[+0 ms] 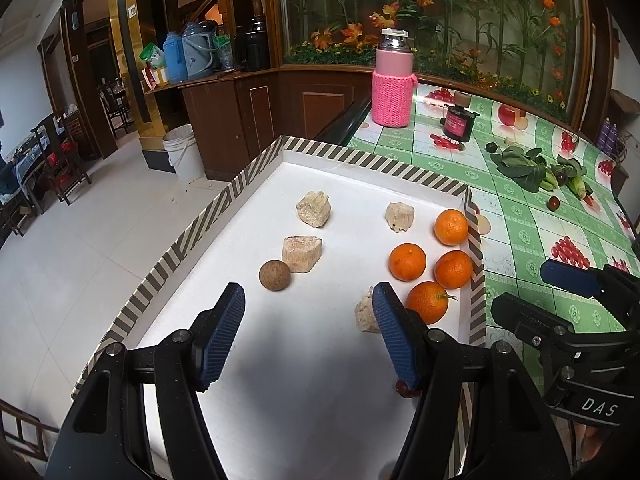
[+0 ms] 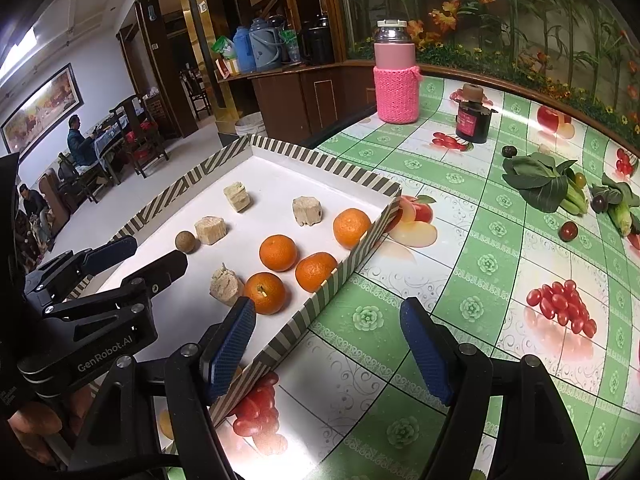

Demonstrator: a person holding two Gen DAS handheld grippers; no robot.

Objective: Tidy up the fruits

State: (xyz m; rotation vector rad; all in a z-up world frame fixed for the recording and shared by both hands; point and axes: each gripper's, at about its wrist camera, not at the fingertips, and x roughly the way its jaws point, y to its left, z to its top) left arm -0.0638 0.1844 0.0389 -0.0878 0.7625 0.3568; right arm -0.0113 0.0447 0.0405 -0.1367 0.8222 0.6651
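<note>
left tongs (image 1: 308, 336) partly hide a pale chunk (image 1: 366, 314) beside oranges (image 1: 427, 302).

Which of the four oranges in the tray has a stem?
The orange nearest the left gripper; a thin stem sticks out of it, the other three show none.

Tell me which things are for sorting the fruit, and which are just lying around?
For the job:
oranges
pale chunks
brown ball
striped tray

Just lying around:
pink bottle
dark jar
leafy greens
small dark tomatoes
</note>
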